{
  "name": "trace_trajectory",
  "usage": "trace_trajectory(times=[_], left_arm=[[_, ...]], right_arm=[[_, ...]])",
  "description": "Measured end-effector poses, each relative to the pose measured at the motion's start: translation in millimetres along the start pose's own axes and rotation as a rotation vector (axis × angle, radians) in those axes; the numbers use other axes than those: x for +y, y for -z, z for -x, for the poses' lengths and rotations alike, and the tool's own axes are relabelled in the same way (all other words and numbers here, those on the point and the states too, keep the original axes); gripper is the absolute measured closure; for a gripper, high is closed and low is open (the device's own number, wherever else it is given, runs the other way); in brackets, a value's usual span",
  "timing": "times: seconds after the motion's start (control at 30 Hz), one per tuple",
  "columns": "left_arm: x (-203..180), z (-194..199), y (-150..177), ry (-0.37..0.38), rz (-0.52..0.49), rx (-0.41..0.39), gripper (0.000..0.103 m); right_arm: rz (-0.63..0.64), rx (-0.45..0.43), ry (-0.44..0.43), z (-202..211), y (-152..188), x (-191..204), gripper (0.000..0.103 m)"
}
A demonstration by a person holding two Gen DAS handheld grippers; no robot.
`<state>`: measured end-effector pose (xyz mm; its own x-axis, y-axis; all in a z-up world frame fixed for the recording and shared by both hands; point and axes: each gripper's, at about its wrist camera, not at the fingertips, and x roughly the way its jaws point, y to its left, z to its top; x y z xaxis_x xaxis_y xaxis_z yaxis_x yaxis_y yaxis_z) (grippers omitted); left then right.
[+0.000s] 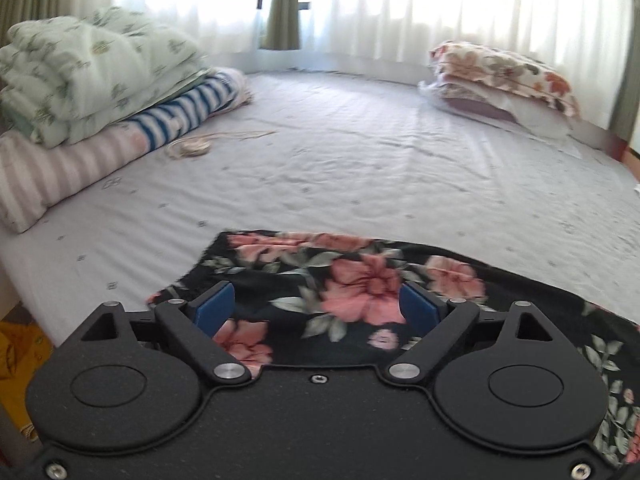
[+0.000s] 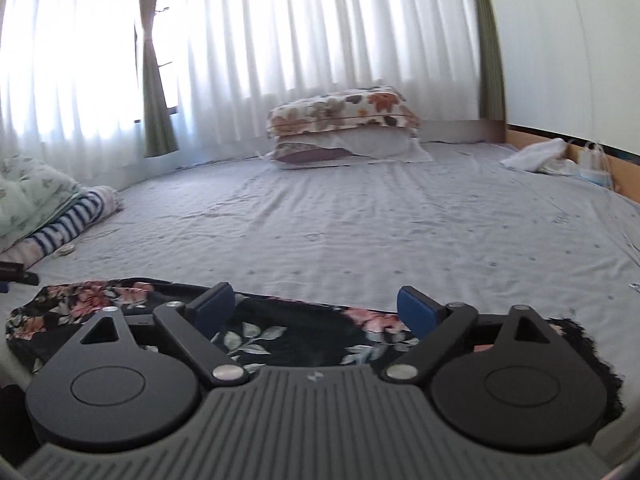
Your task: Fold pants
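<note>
Left tool (image 1: 316, 306): jaws spread wide, nothing between the blue pads (image 1: 214, 308), released. It hangs over the pants (image 1: 360, 292); cannot tell if the pads touch the cloth. Black floral fabric fills the gap between the jaws and runs off to the tool's right.

Right tool (image 2: 316, 306): jaws also spread wide, holding nothing, released. Blue pads (image 2: 416, 310) sit above the far hem of the pants (image 2: 256, 336); contact not clear. In the right wrist view the fabric lies under and to the left of the tool, with a frayed dark edge showing past the tool's right side.

Pants lie flat on the bed (image 1: 360, 152), at the near edge, stretched sideways along that edge. The end in the left wrist view sits toward the near left corner, with bare sheet beyond it on the left.

Rest of the bed: stack of folded bedding (image 1: 92, 80) along the left edge, pale green quilt on top, blue-striped and pink-striped layers below. A coiled cord (image 1: 192, 146) lies just beside that stack. Floral pillows (image 2: 344, 124) stacked at the far edge by the white curtains (image 2: 280, 40). White cloth (image 2: 536, 154) at the far right corner, next to the wooden bed frame (image 2: 600, 160).
</note>
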<state>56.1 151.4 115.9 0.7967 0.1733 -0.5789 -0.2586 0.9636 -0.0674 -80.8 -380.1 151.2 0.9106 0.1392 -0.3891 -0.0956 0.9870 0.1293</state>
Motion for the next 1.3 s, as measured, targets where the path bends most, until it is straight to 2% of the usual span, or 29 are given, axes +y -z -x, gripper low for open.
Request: trace_trajectory(times=[0.07,0.2,0.47,0.6,0.73,0.83,0.93,1.1,1.17,1.27,1.3], left_arm=[[-14,5,5,0.044,-0.008,-0.005,0.011],[-48,11,28,0.117,-0.034,-0.011,0.010],[-116,3,92,0.227,-0.070,0.006,0.010],[-135,-9,115,0.234,-0.100,0.047,0.010],[-137,-21,130,0.197,-0.136,0.082,0.010],[-138,-23,134,0.175,-0.186,0.060,0.010],[-139,-26,135,0.171,-0.202,0.059,0.008],[-141,-28,135,0.158,-0.206,0.056,0.006],[-143,-29,134,0.153,-0.205,0.059,0.005],[-144,-31,133,0.154,-0.200,0.066,0.005],[-145,-31,132,0.153,-0.200,0.070,0.005]], right_arm=[[0.002,-0.005,-0.048,-7,5,16,0.000],[-0.059,0.000,-0.061,-26,25,31,0.000],[-0.164,-0.037,-0.015,-53,79,28,0.000],[-0.158,0.004,0.022,-66,103,20,0.000],[-0.175,0.051,0.074,-72,122,-4,0.001],[-0.171,0.016,0.065,-63,129,-25,0.001],[-0.141,0.025,0.171,-59,130,-47,0.001],[-0.187,0.015,0.329,-49,122,-102,0.001],[-0.216,0.033,0.417,-51,116,-126,0.001],[-0.262,0.070,0.474,-59,106,-161,0.001],[-0.258,0.093,0.529,-65,102,-170,0.001]])
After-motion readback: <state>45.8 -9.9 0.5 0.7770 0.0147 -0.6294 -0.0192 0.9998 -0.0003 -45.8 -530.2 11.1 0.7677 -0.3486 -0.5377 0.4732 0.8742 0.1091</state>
